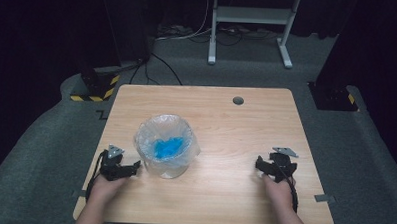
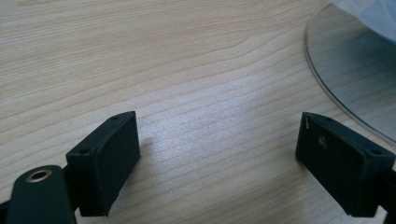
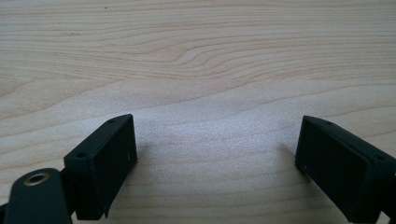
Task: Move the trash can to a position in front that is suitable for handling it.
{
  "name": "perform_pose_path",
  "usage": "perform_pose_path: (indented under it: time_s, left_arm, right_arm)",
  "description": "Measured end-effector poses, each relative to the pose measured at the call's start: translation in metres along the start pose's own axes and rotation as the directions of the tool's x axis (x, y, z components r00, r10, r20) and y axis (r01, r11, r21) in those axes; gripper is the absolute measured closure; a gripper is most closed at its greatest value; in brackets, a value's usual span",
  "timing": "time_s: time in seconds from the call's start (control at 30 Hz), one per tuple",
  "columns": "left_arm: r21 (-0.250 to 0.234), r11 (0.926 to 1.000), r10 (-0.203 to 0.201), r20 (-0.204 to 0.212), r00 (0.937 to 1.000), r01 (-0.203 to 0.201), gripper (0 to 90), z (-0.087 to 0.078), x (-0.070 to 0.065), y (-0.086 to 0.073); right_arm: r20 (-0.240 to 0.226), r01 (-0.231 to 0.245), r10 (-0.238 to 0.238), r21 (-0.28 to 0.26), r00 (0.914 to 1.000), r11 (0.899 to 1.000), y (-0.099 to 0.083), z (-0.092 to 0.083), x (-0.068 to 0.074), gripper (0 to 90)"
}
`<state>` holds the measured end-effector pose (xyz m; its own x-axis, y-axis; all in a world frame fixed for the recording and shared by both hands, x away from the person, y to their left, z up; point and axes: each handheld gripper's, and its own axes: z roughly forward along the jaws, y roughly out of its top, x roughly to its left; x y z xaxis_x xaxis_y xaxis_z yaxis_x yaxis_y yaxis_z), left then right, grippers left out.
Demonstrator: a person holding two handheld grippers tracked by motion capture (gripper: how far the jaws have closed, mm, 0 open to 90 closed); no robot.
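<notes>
No writing or brand can be read on anything here. The worktop [image 1: 245, 143] is pale wood with a flowing grain, rounded corners and a small round grey plug [image 1: 238, 100] near its far edge. A clear round container [image 1: 166, 145], lined with a thin crinkled plastic bag that holds something bright blue [image 1: 168, 147], stands left of the worktop's centre. The left gripper [image 1: 134, 168], matte black, rests near the near-left corner just beside the container, its fingers [image 2: 109, 161] spread with bare wood between them. The right gripper [image 1: 260, 164] rests toward the near-right corner, well apart from the container, fingers [image 3: 105, 161] likewise spread over bare wood.
</notes>
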<state>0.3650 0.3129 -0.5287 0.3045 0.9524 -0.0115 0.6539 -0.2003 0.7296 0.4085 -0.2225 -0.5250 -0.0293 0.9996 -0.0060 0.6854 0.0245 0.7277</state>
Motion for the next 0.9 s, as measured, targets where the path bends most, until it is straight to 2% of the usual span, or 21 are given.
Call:
perform_pose_path:
  time_s: [0.6, 0.9]
  left_arm:
    - [0.007, 1.0, 0.007, 0.001, 1.0, -0.007, 12.4, 0.0015, 0.0006, 0.002]
    - [0.02, 0.9997, -0.01, -0.014, 0.9999, 0.011, 14.4, -0.0008, 0.0036, 0.0039]
  right_arm:
    - [-0.011, 0.011, -0.011, 0.0, 0.9999, 1.0, -0.0002, -0.0002, -0.001, 11.7]
    - [-0.017, 0.068, -0.068, -0.015, 0.9975, 0.998, 0.0016, -0.0042, 0.0027, 13.0]
